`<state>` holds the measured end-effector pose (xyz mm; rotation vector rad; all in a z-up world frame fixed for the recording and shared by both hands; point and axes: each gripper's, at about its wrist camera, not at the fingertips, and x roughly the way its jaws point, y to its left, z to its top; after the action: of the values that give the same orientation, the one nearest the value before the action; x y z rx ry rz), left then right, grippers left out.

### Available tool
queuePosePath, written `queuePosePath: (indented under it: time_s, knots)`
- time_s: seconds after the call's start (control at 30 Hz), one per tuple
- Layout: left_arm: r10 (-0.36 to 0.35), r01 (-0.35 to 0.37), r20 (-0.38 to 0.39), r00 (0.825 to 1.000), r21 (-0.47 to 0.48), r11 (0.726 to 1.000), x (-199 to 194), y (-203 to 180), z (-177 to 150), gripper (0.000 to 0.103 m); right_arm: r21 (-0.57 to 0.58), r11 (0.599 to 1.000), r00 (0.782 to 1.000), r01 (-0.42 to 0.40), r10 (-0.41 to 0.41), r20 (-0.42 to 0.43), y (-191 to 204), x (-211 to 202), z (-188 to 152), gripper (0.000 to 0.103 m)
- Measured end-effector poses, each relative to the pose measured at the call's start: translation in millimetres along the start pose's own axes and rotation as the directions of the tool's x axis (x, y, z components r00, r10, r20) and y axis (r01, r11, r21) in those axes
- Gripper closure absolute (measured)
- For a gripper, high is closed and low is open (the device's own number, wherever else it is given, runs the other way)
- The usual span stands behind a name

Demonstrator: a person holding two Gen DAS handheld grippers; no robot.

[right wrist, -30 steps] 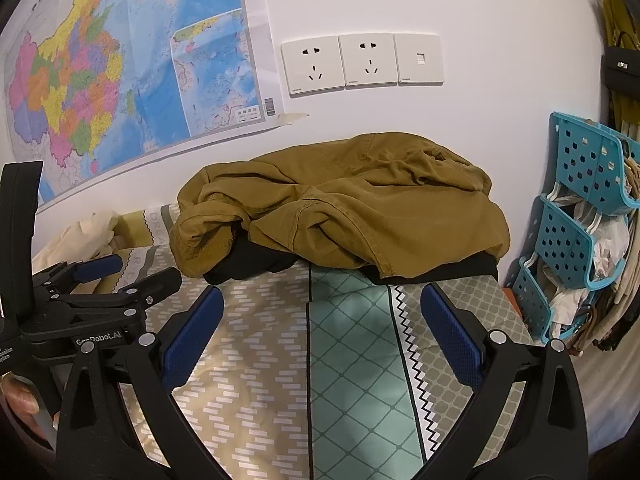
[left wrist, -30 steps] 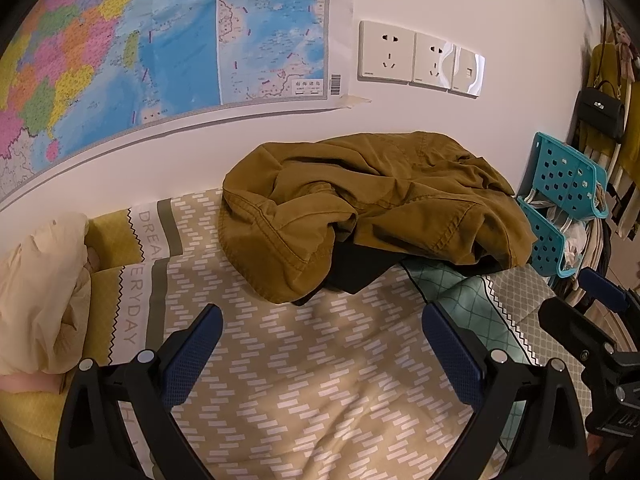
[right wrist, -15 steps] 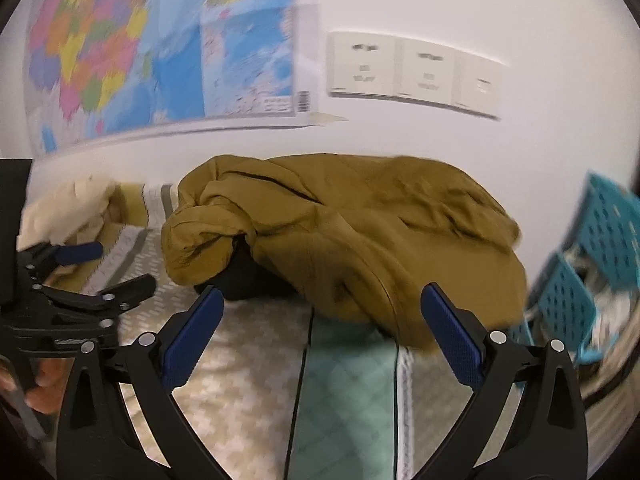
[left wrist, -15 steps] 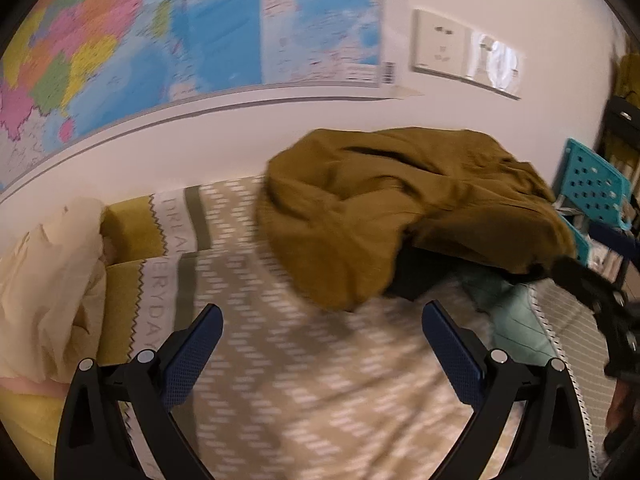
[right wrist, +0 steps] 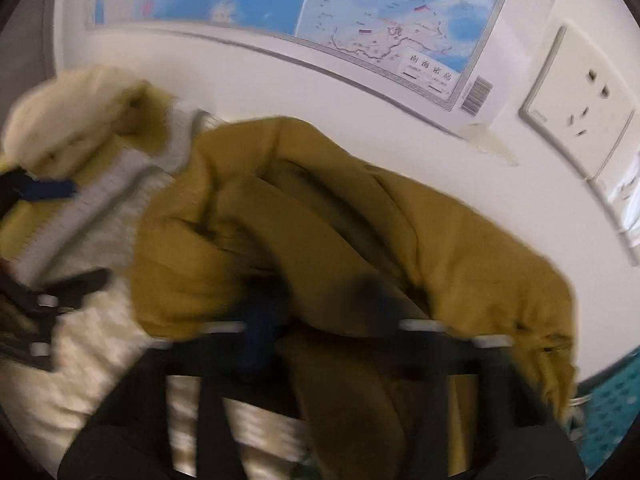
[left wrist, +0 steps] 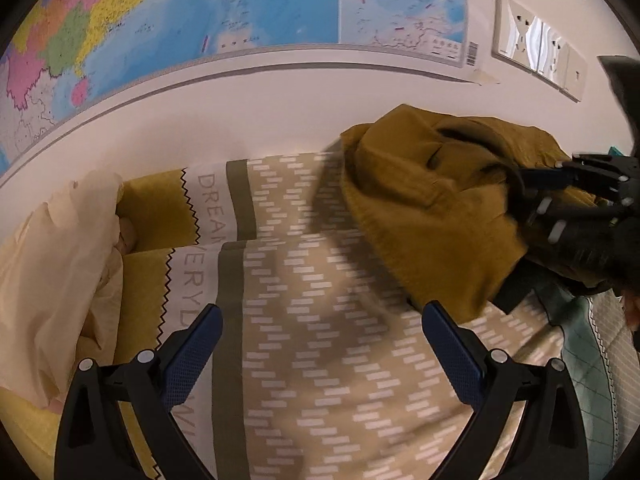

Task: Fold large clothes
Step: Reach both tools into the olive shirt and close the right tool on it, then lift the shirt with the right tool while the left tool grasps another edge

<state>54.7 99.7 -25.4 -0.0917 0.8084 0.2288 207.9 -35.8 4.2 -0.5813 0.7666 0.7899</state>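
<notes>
A crumpled mustard-brown jacket (left wrist: 420, 216) lies heaped on the patterned bedspread (left wrist: 320, 400) against the wall, with dark lining (left wrist: 512, 296) showing under its edge. My right gripper (left wrist: 532, 192) reaches into the heap from the right. In the blurred right wrist view its jaws are closing on a fold of the jacket (right wrist: 320, 220), with fabric between the fingertips of the right gripper (right wrist: 316, 308). My left gripper (left wrist: 320, 344) hangs open over bare bedspread, left of the jacket and apart from it. The left gripper (right wrist: 60, 236) also shows at the left edge of the right wrist view.
A cream cloth (left wrist: 52, 260) is bunched at the far left of the bed. On the wall behind hang a map (left wrist: 200, 12) and wall sockets (left wrist: 536, 48). A teal plastic basket (right wrist: 616, 400) stands at the bed's right end.
Both grippers swung left and lower toward the bed. The right gripper rolled, pushed into the jacket and went from wide open to nearly closed on its fabric. The left gripper stayed open.
</notes>
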Motion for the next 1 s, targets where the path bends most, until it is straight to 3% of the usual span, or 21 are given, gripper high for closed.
queuePosePath:
  time_s: [0.2, 0.27, 0.3, 0.33, 0.37, 0.47, 0.53, 0.6, 0.63, 0.7, 0.77, 0.8, 0.83, 0.9, 1.0]
  knots:
    - [-0.028, 0.027, 0.035, 0.999, 0.021, 0.999, 1.6, 1.0, 10.2, 0.006, 0.191, 0.975, 0.978, -0.115, 0.078, 0.194, -52.0, -87.5, 8.2, 0.093]
    - [-0.056, 0.055, 0.053, 0.997, 0.031, 0.998, 0.0, -3.7, 17.2, 0.006, 0.256, 0.952, 0.972, -0.166, 0.114, 0.207, -69.1, -103.5, 3.8, 0.082]
    - [-0.082, 0.079, 0.067, 0.994, 0.047, 0.996, -0.6, -8.0, 21.1, 0.006, 0.257, 0.951, 0.971, -0.173, 0.122, 0.204, -71.0, -107.4, 0.8, 0.06]
    - [-0.094, 0.09, 0.074, 0.993, 0.06, 0.994, 0.0, -12.7, 24.1, 0.006, 0.249, 0.96, 0.975, -0.129, 0.078, 0.207, -68.9, -113.0, -6.0, 0.036]
    - [-0.099, 0.093, 0.079, 0.992, 0.076, 0.993, 1.5, -17.9, 27.4, 0.007, 0.222, 0.971, 0.978, -0.085, 0.039, 0.203, -62.8, -115.8, -13.4, 0.031]
    - [-0.132, 0.123, 0.085, 0.988, 0.103, 0.987, 8.5, -25.3, 37.8, 0.007, 0.164, 0.983, 0.988, -0.078, 0.055, 0.141, -45.5, -109.0, -33.5, 0.031]
    - [-0.127, 0.117, 0.107, 0.986, 0.091, 0.989, 9.9, -21.9, 45.4, 0.007, 0.11, 0.993, 0.995, -0.046, 0.036, 0.095, -29.8, -94.4, -40.9, 0.026]
    - [-0.136, 0.128, 0.118, 0.984, 0.071, 0.989, 9.8, -17.2, 49.8, 0.007, 0.048, 0.999, 0.998, 0.01, -0.013, 0.065, -10.5, -77.2, -42.4, 0.021]
    - [-0.145, 0.139, 0.119, 0.982, 0.052, 0.989, 9.8, -11.9, 53.2, 0.007, 0.003, 0.998, 0.996, 0.057, -0.057, 0.064, -0.4, -67.4, -41.0, 0.012]
    - [-0.143, 0.141, 0.123, 0.982, 0.031, 0.99, 8.6, -6.5, 56.1, 0.007, -0.069, 0.982, 0.983, 0.177, -0.173, 0.062, 13.7, -46.6, -35.8, 0.008]
    - [-0.141, 0.139, 0.124, 0.982, 0.025, 0.99, 6.1, -5.3, 57.9, 0.007, -0.119, 0.955, 0.962, 0.273, -0.27, 0.038, 19.5, -24.7, -30.6, 0.018]
    - [-0.135, 0.133, 0.125, 0.983, 0.024, 0.991, 5.5, -4.8, 58.6, 0.007, -0.114, 0.957, 0.964, 0.265, -0.265, 0.021, 17.3, -20.8, -29.4, 0.053]
    - [-0.129, 0.126, 0.127, 0.983, 0.025, 0.992, 5.1, -3.6, 60.1, 0.007, -0.056, 0.979, 0.981, 0.195, -0.196, -0.012, 6.6, -22.3, -27.8, 0.081]
    - [-0.138, 0.136, 0.133, 0.982, 0.023, 0.99, 2.8, -0.8, 62.7, 0.007, 0.057, 0.991, 0.992, 0.123, -0.124, 0.023, -15.2, -46.0, -30.4, 0.09]
    - [-0.152, 0.151, 0.143, 0.978, 0.02, 0.988, 1.5, 3.2, 67.6, 0.007, 0.139, 0.987, 0.988, 0.08, -0.097, 0.123, -38.5, -104.8, -39.1, 0.093]
